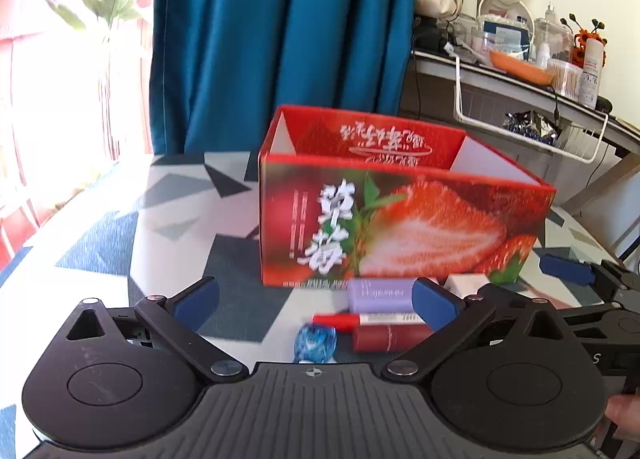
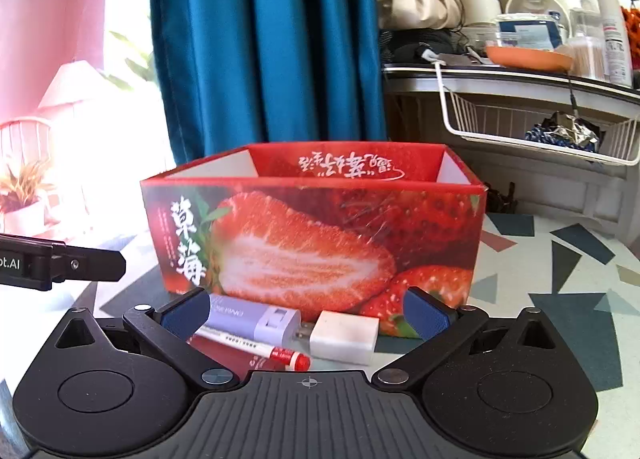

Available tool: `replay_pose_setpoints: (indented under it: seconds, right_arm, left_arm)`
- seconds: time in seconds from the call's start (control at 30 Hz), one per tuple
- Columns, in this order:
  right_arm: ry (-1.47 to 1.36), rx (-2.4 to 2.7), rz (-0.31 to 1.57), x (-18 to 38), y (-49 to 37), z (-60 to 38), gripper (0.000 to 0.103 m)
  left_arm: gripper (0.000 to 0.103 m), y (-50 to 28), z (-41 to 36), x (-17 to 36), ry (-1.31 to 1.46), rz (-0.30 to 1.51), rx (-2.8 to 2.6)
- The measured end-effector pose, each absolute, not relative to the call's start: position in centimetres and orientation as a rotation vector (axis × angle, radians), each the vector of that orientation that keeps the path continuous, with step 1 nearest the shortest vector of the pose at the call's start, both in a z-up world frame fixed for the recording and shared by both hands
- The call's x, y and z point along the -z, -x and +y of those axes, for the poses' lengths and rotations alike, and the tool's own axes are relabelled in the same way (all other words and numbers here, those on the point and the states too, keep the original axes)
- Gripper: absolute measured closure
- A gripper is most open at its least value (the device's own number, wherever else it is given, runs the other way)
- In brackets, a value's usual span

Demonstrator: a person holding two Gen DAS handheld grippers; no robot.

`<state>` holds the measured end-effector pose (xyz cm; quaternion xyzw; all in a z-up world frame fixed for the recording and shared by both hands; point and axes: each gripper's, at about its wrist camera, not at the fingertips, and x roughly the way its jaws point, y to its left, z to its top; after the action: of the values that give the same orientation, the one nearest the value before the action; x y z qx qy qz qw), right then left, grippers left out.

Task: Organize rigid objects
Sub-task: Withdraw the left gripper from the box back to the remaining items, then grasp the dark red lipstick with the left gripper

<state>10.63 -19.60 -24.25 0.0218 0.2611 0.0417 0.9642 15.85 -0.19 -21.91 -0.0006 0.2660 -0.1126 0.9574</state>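
Note:
An open red strawberry-print box (image 1: 400, 219) (image 2: 316, 239) stands on the patterned table. In front of it lie a lilac block (image 1: 378, 294) (image 2: 256, 319), a white adapter (image 1: 466, 285) (image 2: 345, 337), a red-and-white pen (image 1: 360, 319) (image 2: 256, 347), a dark red tube (image 1: 390, 338) and a blue faceted bead (image 1: 315, 341). My left gripper (image 1: 316, 301) is open and empty, its jaws wide apart either side of these things. My right gripper (image 2: 306, 311) is open and empty, around the lilac block and adapter. The right gripper's blue fingertip (image 1: 566, 269) shows at the left view's right edge.
A teal curtain (image 1: 280, 27) hangs behind the table. A cluttered shelf with a white wire basket (image 2: 536, 127) and an orange tray (image 2: 528, 57) is at the right. Bright window at the left. The table (image 1: 120, 219) extends left of the box.

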Motion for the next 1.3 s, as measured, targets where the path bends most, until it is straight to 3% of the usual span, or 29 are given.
replay_pose_setpoints:
  seconds: [0.33, 0.6, 0.7, 0.87, 0.93, 1.03, 1.13, 1.3]
  right_arm:
    - [-0.006, -0.107, 0.562, 25.7, -10.4, -19.1, 0.002]
    - [0.022, -0.137, 0.576, 26.0, -10.5, -18.7, 0.013]
    - [0.029, -0.155, 0.59, 26.1, -10.6, -18.6, 0.022]
    - [0.045, -0.196, 0.62, 26.4, -10.9, -18.1, 0.039]
    - [0.051, -0.212, 0.64, 26.5, -11.0, -17.9, 0.046]
    - [0.045, -0.241, 0.676, 26.7, -11.4, -17.8, 0.049]
    - [0.038, -0.243, 0.702, 27.0, -11.7, -17.8, 0.062]
    - [0.006, -0.246, 0.72, 27.2, -11.8, -18.3, 0.066]
  left_arm:
    - [0.0, -15.8, 0.0, 23.9, 0.013, 0.58, 0.247]
    - [0.002, -15.9, -0.4, 24.6, 0.013, 0.596, 0.272]
    - [0.008, -16.1, -0.5, 24.7, 0.014, 0.6, 0.278]
    - [0.03, -16.4, -0.4, 24.9, 0.04, 0.618, 0.315]
    - [0.035, -16.6, -0.7, 25.1, 0.028, 0.622, 0.325]
    - [0.041, -17.4, -1.1, 25.3, 0.025, 0.643, 0.32]
    - [0.05, -17.9, -1.9, 25.7, 0.011, 0.658, 0.345]
    - [0.05, -18.4, -2.3, 26.6, 0.055, 0.711, 0.367]
